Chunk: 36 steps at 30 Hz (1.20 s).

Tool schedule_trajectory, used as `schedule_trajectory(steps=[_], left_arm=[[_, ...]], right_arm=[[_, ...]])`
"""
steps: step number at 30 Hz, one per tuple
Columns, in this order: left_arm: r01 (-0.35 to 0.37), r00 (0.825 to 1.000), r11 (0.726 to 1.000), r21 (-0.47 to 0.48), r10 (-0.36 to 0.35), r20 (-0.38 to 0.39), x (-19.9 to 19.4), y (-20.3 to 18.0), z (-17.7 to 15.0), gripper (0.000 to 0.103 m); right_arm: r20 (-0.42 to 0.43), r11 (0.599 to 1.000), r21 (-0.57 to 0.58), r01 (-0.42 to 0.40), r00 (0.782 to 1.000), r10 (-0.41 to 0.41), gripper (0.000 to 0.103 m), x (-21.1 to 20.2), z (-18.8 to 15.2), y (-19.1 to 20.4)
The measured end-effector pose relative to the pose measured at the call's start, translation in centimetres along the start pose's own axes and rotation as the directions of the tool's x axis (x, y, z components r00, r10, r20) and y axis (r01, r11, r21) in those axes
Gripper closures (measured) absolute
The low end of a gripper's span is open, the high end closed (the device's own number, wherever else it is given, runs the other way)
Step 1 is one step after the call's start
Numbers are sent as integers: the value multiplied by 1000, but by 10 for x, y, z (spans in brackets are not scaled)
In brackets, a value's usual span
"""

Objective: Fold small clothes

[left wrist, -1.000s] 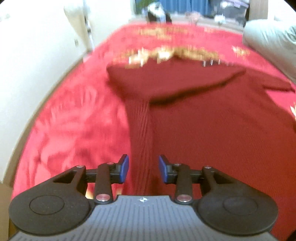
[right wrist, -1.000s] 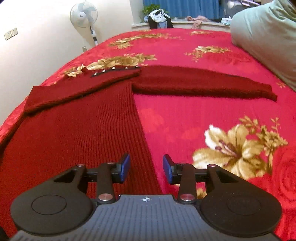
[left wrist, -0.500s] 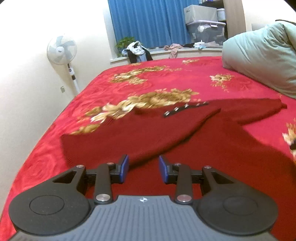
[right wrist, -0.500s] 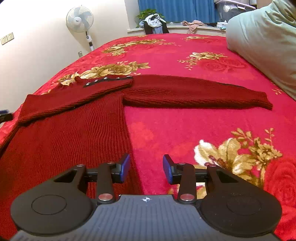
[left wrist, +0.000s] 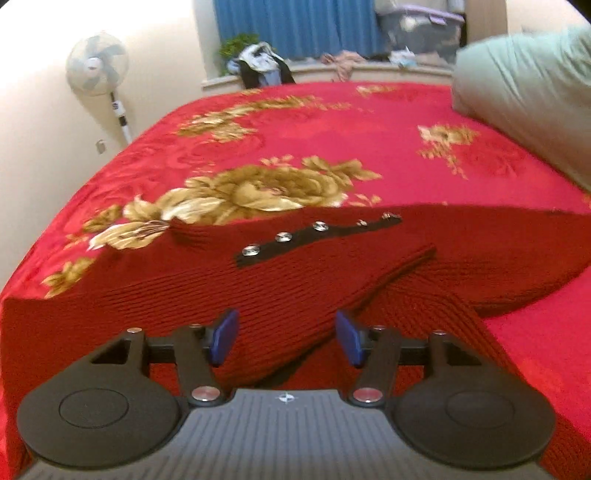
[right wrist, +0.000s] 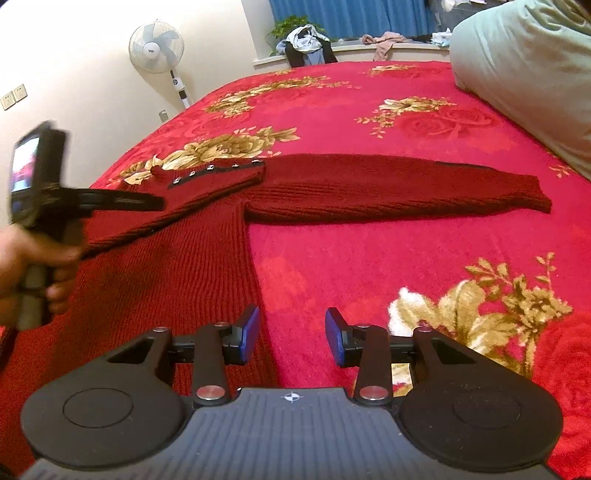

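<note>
1. Both blue-padded fingers (left wrist: 223, 336) of the left gripper (left wrist: 284, 338) stand spread apart with nothing between them, hovering just above the dark red ribbed knit sweater (left wrist: 295, 288).
2. Ahead of those fingers, one sleeve (left wrist: 325, 295) of the sweater lies folded diagonally across the body, its edge running from between the fingers up to the right.
3. Further ahead, a black placket strip with silver snap buttons (left wrist: 314, 234) lies near the sweater's far edge.
4. On the right gripper (right wrist: 291, 336), the blue-padded fingers (right wrist: 249, 334) are likewise parted and hold nothing.
5. Its left finger sits over the sweater's side edge; its right finger is over the bright red blanket with gold flower print (right wrist: 424, 266) that covers the bed.
6. Ahead and to the right of these fingers, the other sleeve (right wrist: 399, 190) lies stretched out flat sideways on the blanket.
7. Left of the right fingers, the person's left hand (right wrist: 22, 266) grips the handle of the other tool, which appears blurred above the sweater's folded part.
8. Far ahead stand a white pedestal fan (right wrist: 157, 46) against the wall and blue curtains (right wrist: 351, 16) behind a sill strewn with clothes.
9. A pale green pillow (right wrist: 524, 70) rests far ahead on the right.
</note>
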State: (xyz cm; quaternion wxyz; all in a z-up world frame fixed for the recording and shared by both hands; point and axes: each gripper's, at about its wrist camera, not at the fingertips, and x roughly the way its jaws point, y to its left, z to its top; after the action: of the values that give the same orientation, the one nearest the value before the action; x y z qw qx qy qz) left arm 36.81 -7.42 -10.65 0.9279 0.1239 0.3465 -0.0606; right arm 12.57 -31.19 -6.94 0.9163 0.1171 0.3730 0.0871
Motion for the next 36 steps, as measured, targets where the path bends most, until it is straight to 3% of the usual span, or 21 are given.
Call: schedule_trajectory(steps=[2, 4, 6, 7, 10, 14, 16, 18, 20, 22, 23, 25, 26, 27, 28, 30, 31, 32, 33, 34, 36], left_arm=[[6, 999, 1000, 11, -5, -32, 18, -7, 2, 39], [19, 998, 999, 42, -17, -62, 32, -10, 2, 57], [49, 998, 992, 119, -44, -43, 31, -9, 2, 87], [49, 999, 988, 147, -46, -28, 27, -6, 3, 94], [-13, 999, 988, 154, 5, 51, -2, 27, 6, 96], [-128, 985, 992, -10, 129, 119, -52, 125, -11, 96], [-218, 964, 969, -117, 233, 129, -82, 188, -36, 96], [-295, 937, 925, -241, 329, 115, -114, 247, -64, 96], [-362, 902, 835, -414, 426, 69, -149, 312, -106, 97], [-412, 865, 722, -556, 502, 10, -176, 362, -150, 97], [-431, 850, 648, -629, 526, -40, -187, 386, -175, 97], [-439, 839, 483, -758, 521, -154, -203, 427, -214, 97], [-395, 849, 387, -833, 500, -170, -212, 446, -233, 97], [-325, 872, 319, -890, 466, -151, -217, 460, -251, 96], [-267, 897, 279, -922, 422, -132, -216, 470, -264, 95], [-219, 925, 188, -957, 352, -142, -210, 482, -287, 89], [-196, 938, 152, -969, 318, -140, -208, 488, -297, 84], [-159, 955, 115, -981, 271, -123, -204, 493, -308, 72], [-124, 965, 88, -988, 241, -100, -200, 497, -315, 68], [-97, 972, 60, -993, 222, -82, -197, 504, -322, 68], [-79, 974, 31, -996, 214, -70, -194, 514, -331, 68]], right_arm=[[-4, 1000, 1, 3, 1000, -3, 62, 2, 0, -1], [-14, 1000, 2, 7, 1000, -7, 62, 5, -1, -2], [-28, 1000, 0, 10, 1000, -10, 62, 9, -3, -2], [-34, 1000, -2, 12, 999, -12, 62, 11, -3, -1], [-45, 1000, -11, 19, 999, -19, 62, 15, -5, 1], [-52, 999, -28, 22, 998, -24, 62, 17, -8, 4], [-56, 999, -39, 27, 998, -29, 62, 18, -9, 6], [-59, 998, -48, 29, 998, -32, 62, 19, -11, 10], [-63, 998, -60, 31, 997, -34, 62, 19, -13, 14], [-68, 996, -79, 32, 997, -37, 62, 21, -15, 18], [-71, 996, -88, 33, 997, -40, 62, 22, -17, 21], [-81, 993, -109, 40, 996, -49, 62, 25, -20, 25], [-86, 992, -120, 43, 995, -53, 62, 27, -21, 27], [-90, 990, -130, 47, 994, -59, 62, 29, -22, 28], [-93, 989, -140, 52, 994, -65, 62, 30, -24, 29], [-93, 987, -148, 62, 993, -76, 60, 32, -25, 30], [-92, 987, -148, 65, 993, -79, 59, 33, -26, 31], [-90, 987, -148, 68, 993, -82, 58, 33, -26, 31], [-89, 986, -149, 71, 992, -85, 57, 33, -27, 31], [-87, 986, -151, 72, 993, -86, 57, 33, -27, 31], [-82, 985, -156, 75, 993, -88, 57, 33, -28, 31]])
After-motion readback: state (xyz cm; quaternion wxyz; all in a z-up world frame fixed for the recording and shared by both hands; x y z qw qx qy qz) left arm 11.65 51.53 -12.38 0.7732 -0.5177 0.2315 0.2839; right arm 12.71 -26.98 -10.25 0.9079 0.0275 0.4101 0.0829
